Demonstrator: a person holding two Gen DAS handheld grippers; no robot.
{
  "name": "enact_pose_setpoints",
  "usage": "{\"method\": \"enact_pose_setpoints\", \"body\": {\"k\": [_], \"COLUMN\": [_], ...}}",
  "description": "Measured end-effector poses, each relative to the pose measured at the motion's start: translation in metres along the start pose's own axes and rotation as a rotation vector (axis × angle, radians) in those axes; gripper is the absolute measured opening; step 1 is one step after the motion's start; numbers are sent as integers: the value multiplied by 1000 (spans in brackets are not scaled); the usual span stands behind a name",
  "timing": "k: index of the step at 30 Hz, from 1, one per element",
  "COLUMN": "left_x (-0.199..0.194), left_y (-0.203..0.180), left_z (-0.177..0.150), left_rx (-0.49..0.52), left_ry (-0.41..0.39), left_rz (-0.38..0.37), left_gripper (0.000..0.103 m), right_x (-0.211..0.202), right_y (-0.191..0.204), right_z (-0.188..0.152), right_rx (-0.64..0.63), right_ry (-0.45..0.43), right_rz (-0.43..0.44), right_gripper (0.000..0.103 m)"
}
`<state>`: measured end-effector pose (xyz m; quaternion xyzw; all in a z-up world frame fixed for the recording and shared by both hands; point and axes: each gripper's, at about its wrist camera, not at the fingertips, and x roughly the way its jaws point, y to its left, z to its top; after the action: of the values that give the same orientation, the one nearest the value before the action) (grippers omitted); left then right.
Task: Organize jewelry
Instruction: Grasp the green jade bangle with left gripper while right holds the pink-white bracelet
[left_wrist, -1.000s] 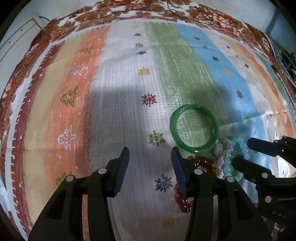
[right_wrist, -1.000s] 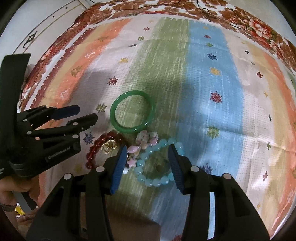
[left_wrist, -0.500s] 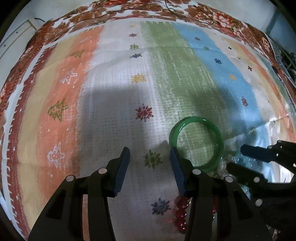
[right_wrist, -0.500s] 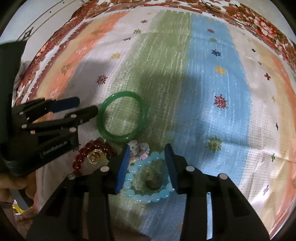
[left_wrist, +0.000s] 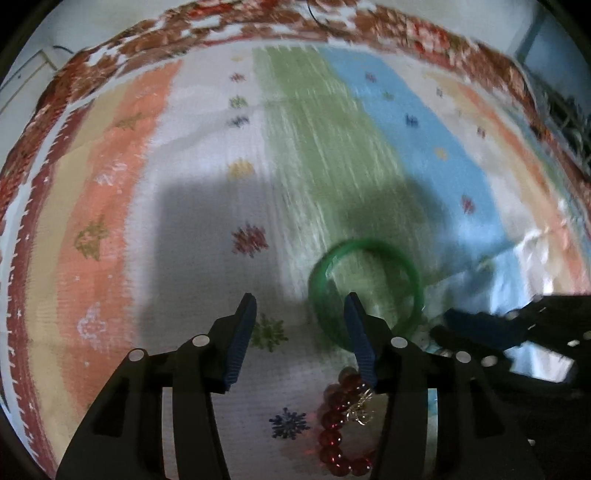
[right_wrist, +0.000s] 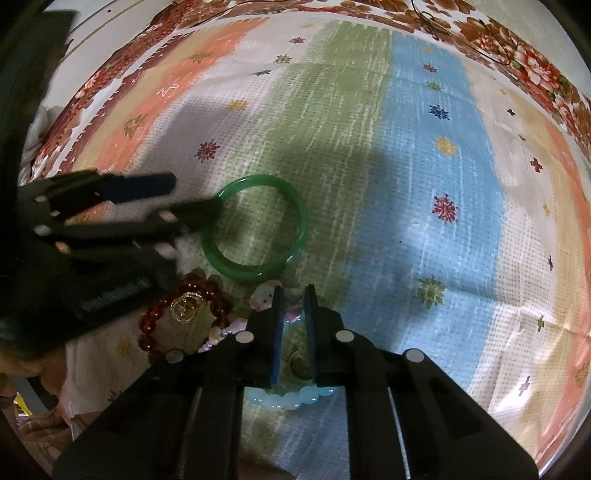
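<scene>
Now: right gripper (right_wrist: 294, 295) pinched down over the pale blue bead bracelet (right_wrist: 284, 398), jaws nearly together after just closing; a grip on beads can't be confirmed.
Left gripper (left_wrist: 300, 306) is apart, its right finger inside the green bangle (left_wrist: 365, 291), nothing clamped. Red bead bracelet (right_wrist: 155, 317) lies beside them on the striped cloth (right_wrist: 424, 166).

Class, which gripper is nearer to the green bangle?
Left. The left gripper straddles the green bangle's rim, unclamped; the right gripper is beside it, shut over the pale blue bead bracelet.
</scene>
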<state>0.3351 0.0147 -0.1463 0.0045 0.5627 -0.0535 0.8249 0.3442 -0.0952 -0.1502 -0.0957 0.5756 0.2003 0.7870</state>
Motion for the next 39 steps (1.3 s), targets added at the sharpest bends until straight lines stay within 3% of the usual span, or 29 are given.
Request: {"method": "enact_pose_setpoints", "body": {"k": [3,4,5,12,19,39], "left_x": [5,5,4,-2,-31,-91], "left_y": [-7,-6,-4,12,17,10], "left_z": [-4,-4,-3,-5,-4,-26], "left_rx": [46,49,39,-15,-45,-64], "left_ry": [-15,-19,-23,-37,-96,-166], "left_rz": [47,59,71,65,59,43], "left_gripper": [44,28,6,6,7,7], "right_x": [-1,-1,-1,-14,-42,-97], "right_y": [0,-1,-3,-6,1,13], "right_z": [-1,-1,-1,0,2,-16], "right_rx": [0,3,11,26,16,37], "right_ry": [-3,-5,-6,-38,-102,-193], "right_rz": [2,4,9,8,-4,-23], "right_gripper": [12,12,12,12,12,12]}}
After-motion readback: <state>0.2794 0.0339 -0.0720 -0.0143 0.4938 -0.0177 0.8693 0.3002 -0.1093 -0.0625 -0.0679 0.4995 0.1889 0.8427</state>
